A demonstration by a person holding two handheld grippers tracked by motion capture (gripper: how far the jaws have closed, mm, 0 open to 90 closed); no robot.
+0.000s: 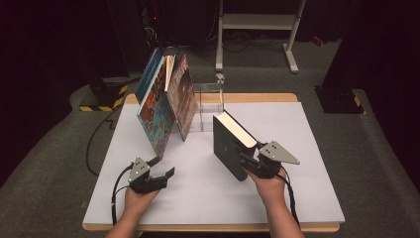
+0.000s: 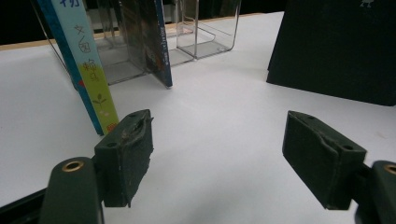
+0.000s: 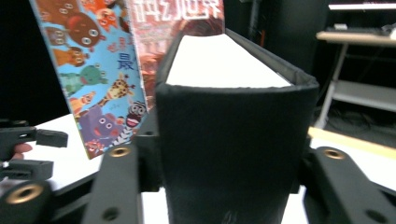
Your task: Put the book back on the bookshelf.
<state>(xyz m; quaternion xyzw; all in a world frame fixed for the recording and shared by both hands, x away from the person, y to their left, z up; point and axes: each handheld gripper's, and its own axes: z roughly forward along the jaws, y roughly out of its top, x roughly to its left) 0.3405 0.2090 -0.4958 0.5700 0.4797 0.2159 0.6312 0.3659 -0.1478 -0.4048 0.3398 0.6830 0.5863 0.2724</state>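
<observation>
My left claw (image 1: 159,174) rests wide and empty on the white tabletop (image 1: 198,198) near the leaning picture books (image 1: 157,111); my right claw (image 1: 249,163) straddles the upright black book (image 1: 229,144) at center-right, grip uncertain.

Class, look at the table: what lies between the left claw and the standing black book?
Nothing: in the left gripper view, only bare white table lies between the left claw and the black book. The high view shows the same gap.
</observation>
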